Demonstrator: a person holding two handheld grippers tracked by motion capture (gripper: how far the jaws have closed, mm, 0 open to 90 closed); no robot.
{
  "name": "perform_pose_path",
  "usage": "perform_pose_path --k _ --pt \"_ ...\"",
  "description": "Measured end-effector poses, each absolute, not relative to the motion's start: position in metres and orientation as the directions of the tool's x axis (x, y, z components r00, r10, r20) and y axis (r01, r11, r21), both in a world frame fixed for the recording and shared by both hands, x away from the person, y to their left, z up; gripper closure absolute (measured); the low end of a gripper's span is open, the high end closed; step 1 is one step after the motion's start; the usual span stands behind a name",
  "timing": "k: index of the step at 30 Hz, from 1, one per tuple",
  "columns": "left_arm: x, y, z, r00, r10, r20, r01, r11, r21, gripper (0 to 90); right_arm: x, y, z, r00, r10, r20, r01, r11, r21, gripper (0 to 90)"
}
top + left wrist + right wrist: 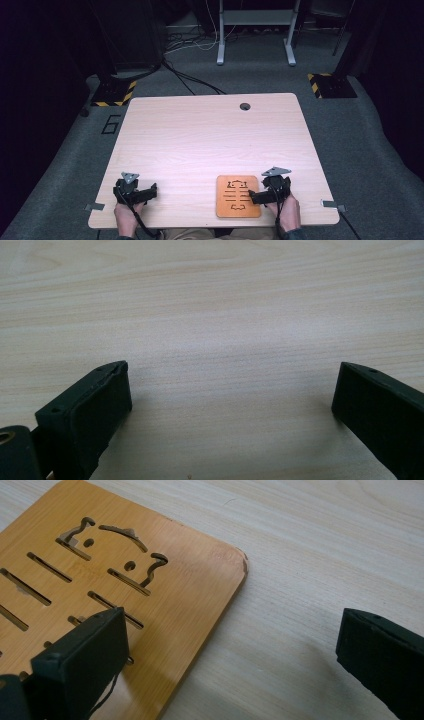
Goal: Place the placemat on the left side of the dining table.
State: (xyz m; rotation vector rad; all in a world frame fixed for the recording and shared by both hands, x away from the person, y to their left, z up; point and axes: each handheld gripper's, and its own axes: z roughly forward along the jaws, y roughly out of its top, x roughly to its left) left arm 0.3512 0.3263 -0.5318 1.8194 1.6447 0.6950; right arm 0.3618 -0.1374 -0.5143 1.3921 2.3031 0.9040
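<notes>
The wooden board [238,195], an orange-brown slab with rounded corners and cut-out slots and curls, lies flat on the desk [210,140] at the near edge, right of centre. Nothing lifts or tilts it; it rests square to the desk edge.

The right gripper [256,196] sits at the board's right side. In the right gripper view [232,645] its jaws stand wide apart, one over the slotted face of the board [125,580] and the other over bare desk past the board's right edge. The gripper is released and straddles that edge without pinching it; contact between the inner jaw and the board surface cannot be settled from these views.

The left gripper [150,192] lies near the left corner of the desk, well apart from the board. Its own view [227,395] shows the jaws spread, released, with only bare wood grain between them.

Assessment: the work is at its start. An approach to the board's right edge is made; closing, lifting and any placing remain to be done.
</notes>
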Motion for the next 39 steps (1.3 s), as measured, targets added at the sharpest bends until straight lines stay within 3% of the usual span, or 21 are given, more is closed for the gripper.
perform_pose_path --k 39 --pt "0.3515 0.3262 -0.5318 0.101 0.995 -0.002 0.690 -0.068 0.721 2.3 0.3642 -0.1409 -0.5142 -0.495 0.865 0.080 0.699 0.341 0.628 0.0"
